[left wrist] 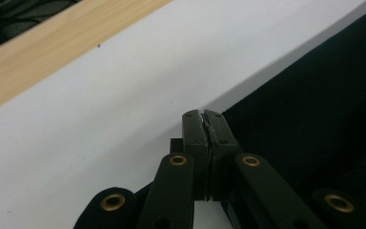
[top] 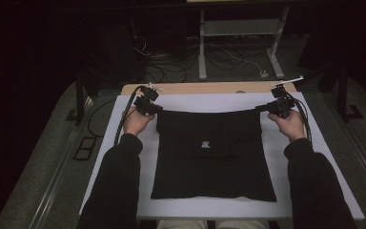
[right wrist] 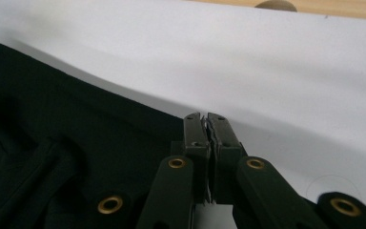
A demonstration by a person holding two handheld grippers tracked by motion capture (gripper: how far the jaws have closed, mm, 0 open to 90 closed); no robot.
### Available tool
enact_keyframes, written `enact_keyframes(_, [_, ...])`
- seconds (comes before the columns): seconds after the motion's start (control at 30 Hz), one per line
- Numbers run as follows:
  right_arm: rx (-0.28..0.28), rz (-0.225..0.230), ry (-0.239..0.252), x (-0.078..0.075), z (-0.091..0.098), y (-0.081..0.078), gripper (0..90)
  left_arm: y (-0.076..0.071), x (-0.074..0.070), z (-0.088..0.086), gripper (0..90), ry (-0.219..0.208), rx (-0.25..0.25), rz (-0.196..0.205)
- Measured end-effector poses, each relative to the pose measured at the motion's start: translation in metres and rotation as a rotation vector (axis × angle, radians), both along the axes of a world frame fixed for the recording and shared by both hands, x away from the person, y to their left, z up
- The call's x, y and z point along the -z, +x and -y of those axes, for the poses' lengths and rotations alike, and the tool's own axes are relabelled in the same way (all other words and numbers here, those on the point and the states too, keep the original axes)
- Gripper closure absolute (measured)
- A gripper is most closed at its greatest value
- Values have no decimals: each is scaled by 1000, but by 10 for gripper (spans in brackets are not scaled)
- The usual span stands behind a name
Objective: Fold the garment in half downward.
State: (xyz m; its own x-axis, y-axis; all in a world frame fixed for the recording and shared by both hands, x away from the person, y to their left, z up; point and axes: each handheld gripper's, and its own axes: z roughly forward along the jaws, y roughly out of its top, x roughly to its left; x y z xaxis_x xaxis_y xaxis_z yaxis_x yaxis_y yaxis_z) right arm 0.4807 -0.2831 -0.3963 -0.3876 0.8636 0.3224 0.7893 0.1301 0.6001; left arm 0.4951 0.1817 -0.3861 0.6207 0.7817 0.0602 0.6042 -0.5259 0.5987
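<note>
Item: black garment (top: 212,157), folded, lying flat on a white sheet (top: 124,143) that covers the table (top: 195,88). A small white logo sits near the middle of the cloth. The near hem lies straight toward the person's edge of the sheet; the far edge is stretched taut between the two grippers, sagging slightly in the middle.

Left gripper (top: 158,110): held in the person's left hand (top: 137,121) at the far left corner of the garment. In the left gripper view the fingers (left wrist: 193,133) are pressed together with only a thin seam between them, tips at the cloth's corner (left wrist: 314,109), over the white sheet (left wrist: 124,95). Closed on the garment's corner as far as the high view shows; the pinched cloth itself is too thin to make out between the pads.

Right gripper (top: 262,109): held in the right hand (top: 290,125) at the far right corner. In the right gripper view the fingers (right wrist: 193,133) are likewise closed tight, the black cloth (right wrist: 76,138) running up to them from the left, white sheet (right wrist: 290,86) beyond.

Surroundings: bare wooden strip of table along the far edge, past the sheet. Dark sleeves (top: 116,186) enter from the near side. Cables trail from both grippers. A pale metal frame (top: 240,28) stands on the floor beyond the table.
</note>
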Motion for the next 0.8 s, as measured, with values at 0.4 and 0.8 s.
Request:
enact_keyframes(0.4, [13, -38, 10, 20, 1, 6, 863, 7, 17, -2, 877, -21, -11, -49])
enact_keyframes(0.8, [16, -51, 5, 31, 0, 8, 862, 11, 27, -4, 876, -29, -24, -69])
